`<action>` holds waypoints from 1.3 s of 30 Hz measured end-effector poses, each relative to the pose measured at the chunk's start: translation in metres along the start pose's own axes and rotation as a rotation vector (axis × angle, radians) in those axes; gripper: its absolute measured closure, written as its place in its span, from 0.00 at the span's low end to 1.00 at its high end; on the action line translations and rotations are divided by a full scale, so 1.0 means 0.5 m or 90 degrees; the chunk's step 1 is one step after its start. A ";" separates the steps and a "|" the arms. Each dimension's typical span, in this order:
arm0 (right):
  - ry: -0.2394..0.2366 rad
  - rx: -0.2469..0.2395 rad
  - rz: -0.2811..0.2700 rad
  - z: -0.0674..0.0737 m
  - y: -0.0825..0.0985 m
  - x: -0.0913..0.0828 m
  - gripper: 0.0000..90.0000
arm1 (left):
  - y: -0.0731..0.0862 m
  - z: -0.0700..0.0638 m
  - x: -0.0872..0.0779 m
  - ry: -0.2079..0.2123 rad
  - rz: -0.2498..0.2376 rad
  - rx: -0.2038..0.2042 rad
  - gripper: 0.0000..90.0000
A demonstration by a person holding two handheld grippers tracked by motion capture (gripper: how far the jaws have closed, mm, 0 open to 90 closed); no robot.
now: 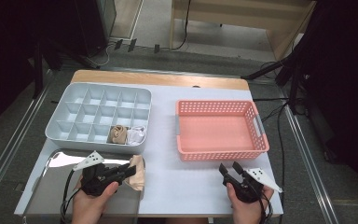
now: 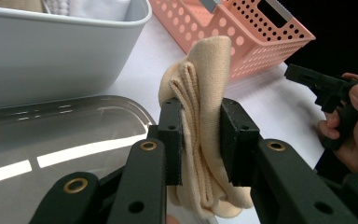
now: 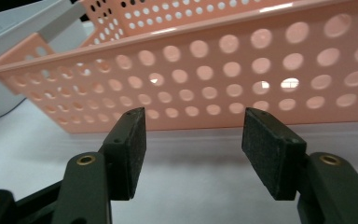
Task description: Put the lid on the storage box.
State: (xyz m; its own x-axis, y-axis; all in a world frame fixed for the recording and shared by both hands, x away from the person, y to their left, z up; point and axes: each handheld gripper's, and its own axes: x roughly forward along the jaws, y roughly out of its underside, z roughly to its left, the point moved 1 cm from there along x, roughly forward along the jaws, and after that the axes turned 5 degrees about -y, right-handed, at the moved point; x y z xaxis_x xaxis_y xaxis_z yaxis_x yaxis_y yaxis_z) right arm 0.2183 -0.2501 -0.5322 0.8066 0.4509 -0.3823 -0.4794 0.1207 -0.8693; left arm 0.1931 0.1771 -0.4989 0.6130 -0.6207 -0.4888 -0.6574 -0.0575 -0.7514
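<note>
My left gripper is shut on a folded beige sock, which hangs between its jaws over the right end of the shiny metal tray. My right gripper stands open with nothing between its pads, just in front of the pink perforated basket, which is empty. A grey divided organiser holds a rolled beige sock and a white one in its front compartments.
The white tabletop lies between tray and basket. The other hand with its gripper shows at the right of the left gripper view. Dark stands and cables flank the table on both sides.
</note>
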 end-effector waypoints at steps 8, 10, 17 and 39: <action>0.000 -0.005 0.002 0.004 -0.006 0.006 0.45 | 0.002 0.014 -0.013 -0.009 -0.005 -0.009 0.81; 0.007 -0.010 0.008 0.003 -0.004 0.010 0.43 | 0.001 0.016 -0.015 -0.010 -0.007 -0.011 0.81; 0.018 -0.090 0.030 0.027 0.002 0.018 0.39 | -0.003 0.023 -0.025 -0.015 -0.015 -0.014 0.81; 0.017 -0.061 0.019 0.019 0.003 0.013 0.26 | -0.029 0.050 -0.059 -0.021 -0.038 -0.028 0.81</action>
State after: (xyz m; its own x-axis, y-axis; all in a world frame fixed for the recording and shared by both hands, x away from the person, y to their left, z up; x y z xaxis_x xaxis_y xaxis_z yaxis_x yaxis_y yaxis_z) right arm 0.2197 -0.2383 -0.5328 0.8020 0.4293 -0.4153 -0.4687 0.0214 -0.8831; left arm 0.1953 0.2158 -0.4846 0.6657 -0.5892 -0.4579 -0.6372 -0.1294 -0.7598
